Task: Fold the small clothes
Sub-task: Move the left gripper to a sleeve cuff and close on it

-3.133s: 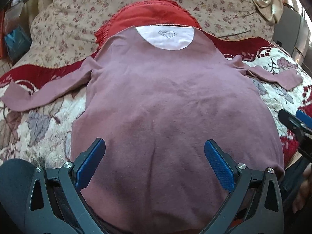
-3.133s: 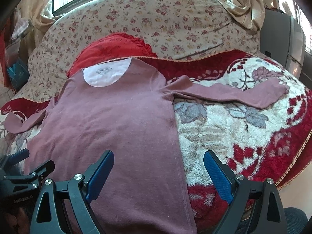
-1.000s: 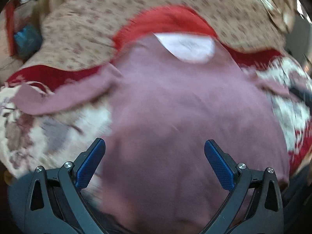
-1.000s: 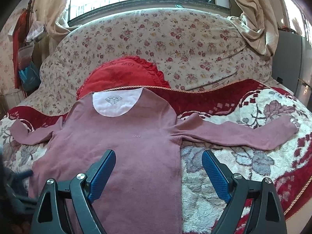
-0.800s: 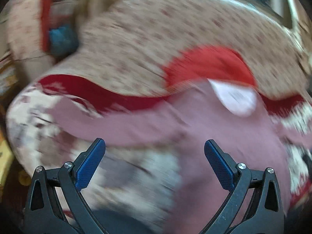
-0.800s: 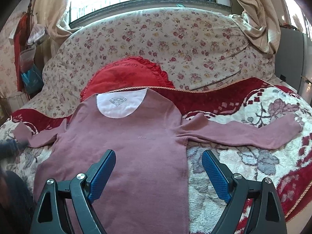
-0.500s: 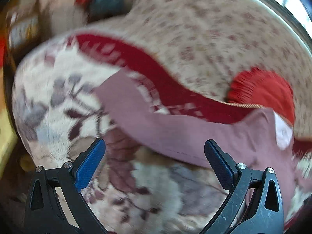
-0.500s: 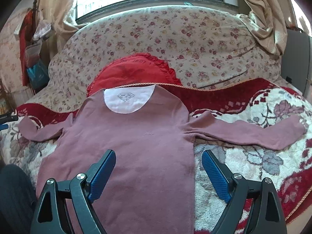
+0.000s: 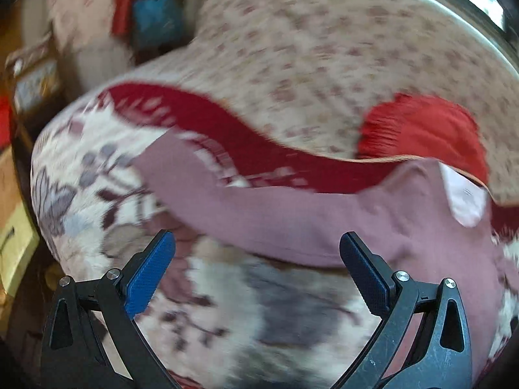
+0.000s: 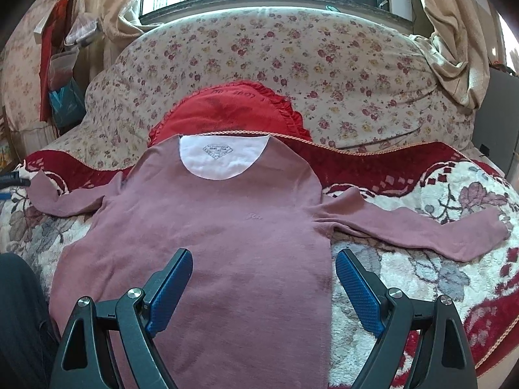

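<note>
A small mauve long-sleeved shirt (image 10: 227, 227) with a white neck lining (image 10: 220, 159) lies flat, face down, sleeves spread, on a floral blanket (image 10: 421, 278) over a sofa. My right gripper (image 10: 264, 288) is open and empty, hovering over the shirt's lower body. My left gripper (image 9: 256, 275) is open and empty, just in front of the shirt's left sleeve (image 9: 259, 214), whose cuff (image 9: 152, 162) lies farther left. The left gripper's tip shows in the right wrist view (image 10: 13, 178) beside that cuff. The left wrist view is blurred.
A red frilled cushion (image 10: 233, 113) leans on the flowered sofa back (image 10: 324, 61) behind the collar. The right sleeve (image 10: 421, 223) stretches toward the blanket's right edge. Hanging bags (image 10: 61, 90) and curtains stand at the left; a dark trouser leg (image 10: 19, 317) is at lower left.
My left gripper has swung left from over the shirt's body to the left sleeve, still open. My right gripper has shifted left and now hovers over the shirt's body.
</note>
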`<state>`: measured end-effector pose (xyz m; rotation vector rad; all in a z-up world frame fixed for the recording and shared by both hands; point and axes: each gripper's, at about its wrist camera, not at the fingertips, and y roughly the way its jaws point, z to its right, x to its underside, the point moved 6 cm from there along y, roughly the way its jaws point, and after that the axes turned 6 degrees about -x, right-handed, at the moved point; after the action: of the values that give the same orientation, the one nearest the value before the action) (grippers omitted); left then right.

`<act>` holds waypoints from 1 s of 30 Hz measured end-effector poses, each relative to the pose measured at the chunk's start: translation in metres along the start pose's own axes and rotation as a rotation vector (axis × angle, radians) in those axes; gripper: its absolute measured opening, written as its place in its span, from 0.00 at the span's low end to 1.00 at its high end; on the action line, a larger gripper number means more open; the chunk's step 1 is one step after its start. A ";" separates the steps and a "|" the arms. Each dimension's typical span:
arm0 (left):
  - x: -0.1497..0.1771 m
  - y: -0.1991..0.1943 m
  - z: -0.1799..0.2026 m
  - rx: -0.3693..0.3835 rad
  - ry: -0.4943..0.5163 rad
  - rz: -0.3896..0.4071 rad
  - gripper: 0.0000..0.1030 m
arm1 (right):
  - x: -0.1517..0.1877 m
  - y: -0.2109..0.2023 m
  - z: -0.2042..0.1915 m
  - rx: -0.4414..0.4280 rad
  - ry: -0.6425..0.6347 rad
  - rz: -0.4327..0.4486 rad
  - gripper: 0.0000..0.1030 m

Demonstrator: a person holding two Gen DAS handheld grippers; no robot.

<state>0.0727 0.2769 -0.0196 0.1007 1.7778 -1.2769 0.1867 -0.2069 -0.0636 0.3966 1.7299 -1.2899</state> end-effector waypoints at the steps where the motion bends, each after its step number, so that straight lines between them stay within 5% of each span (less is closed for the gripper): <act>1: 0.001 -0.010 0.019 0.000 0.035 0.026 0.99 | 0.000 -0.001 -0.001 0.000 -0.004 0.003 0.86; 6: 0.010 -0.046 0.093 0.041 0.164 0.098 0.99 | 0.000 -0.005 0.005 0.000 0.011 0.010 0.86; 11: 0.017 -0.062 0.120 0.056 0.219 0.127 0.99 | -0.001 -0.012 0.011 0.003 0.027 0.029 0.86; 30: 0.030 -0.055 0.124 0.070 0.225 0.097 0.99 | -0.004 -0.017 0.014 0.007 0.033 0.044 0.86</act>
<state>0.1025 0.1417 -0.0075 0.3793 1.8927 -1.2983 0.1831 -0.2247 -0.0511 0.4596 1.7359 -1.2644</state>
